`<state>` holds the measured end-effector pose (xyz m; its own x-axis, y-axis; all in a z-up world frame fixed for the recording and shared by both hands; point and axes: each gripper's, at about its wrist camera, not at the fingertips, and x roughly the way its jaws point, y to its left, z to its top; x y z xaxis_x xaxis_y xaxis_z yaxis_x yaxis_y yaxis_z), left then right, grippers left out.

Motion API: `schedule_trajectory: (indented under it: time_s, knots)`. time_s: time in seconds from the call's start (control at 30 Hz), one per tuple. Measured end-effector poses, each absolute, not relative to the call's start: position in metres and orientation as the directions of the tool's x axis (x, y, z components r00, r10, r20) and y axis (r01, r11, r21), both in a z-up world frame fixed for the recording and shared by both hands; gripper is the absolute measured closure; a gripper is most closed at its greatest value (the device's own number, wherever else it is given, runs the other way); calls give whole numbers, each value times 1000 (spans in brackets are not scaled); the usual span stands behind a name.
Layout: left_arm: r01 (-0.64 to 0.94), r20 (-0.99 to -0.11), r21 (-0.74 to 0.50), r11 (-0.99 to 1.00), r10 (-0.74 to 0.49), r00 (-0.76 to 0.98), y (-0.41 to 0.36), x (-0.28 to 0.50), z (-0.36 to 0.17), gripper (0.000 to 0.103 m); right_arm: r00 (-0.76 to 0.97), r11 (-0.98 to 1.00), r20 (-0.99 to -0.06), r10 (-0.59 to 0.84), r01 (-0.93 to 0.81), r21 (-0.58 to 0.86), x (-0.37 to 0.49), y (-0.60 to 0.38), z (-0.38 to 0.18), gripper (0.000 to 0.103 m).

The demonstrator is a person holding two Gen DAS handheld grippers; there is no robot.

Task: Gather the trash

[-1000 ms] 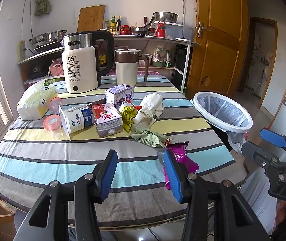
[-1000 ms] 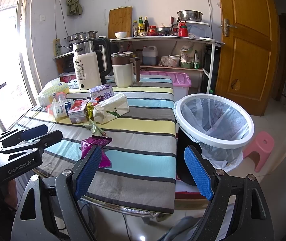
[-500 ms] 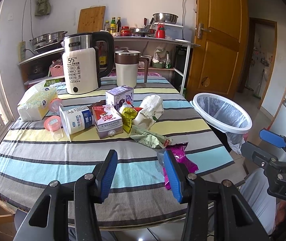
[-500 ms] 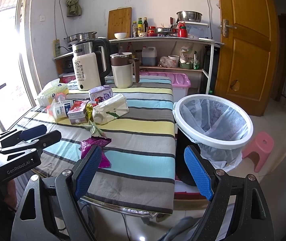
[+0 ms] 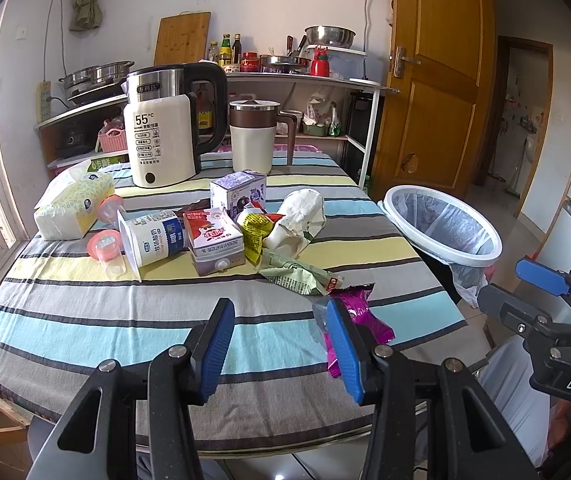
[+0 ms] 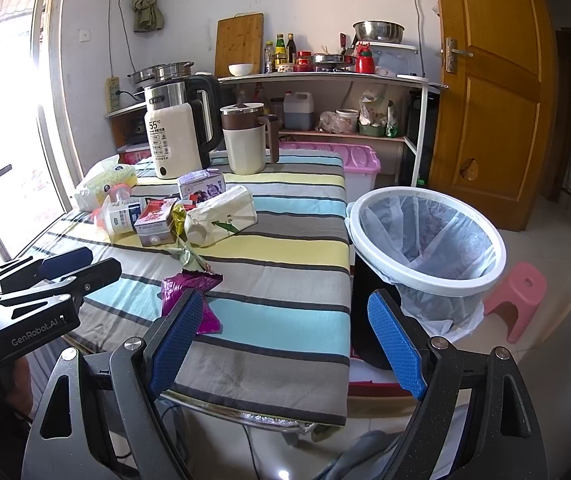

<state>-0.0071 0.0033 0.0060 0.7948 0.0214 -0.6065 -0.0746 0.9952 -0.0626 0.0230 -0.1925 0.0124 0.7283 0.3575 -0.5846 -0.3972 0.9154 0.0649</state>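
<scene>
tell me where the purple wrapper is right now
The purple wrapper lies flat near the table's front edge on the bin side, just in front of the green wrapper, partly behind the left hand-held gripper in its view.

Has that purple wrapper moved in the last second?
No. The purple wrapper lies on the same blue stripe by the green wrapper as before.

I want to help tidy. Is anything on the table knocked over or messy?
Yes. A yogurt cup lies tipped on its side beside a red milk carton, and a purple wrapper lies crumpled near the table's front edge. Nothing looks spilled.
</scene>
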Motion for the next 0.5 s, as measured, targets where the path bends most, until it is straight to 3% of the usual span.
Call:
schedule_trajectory:
  time_s: [0.5]
  knots:
    - [-74,-609,-66,995,18,793,2,-7,6,55,728,915,-585,358,-398,65,24,-192,12,18]
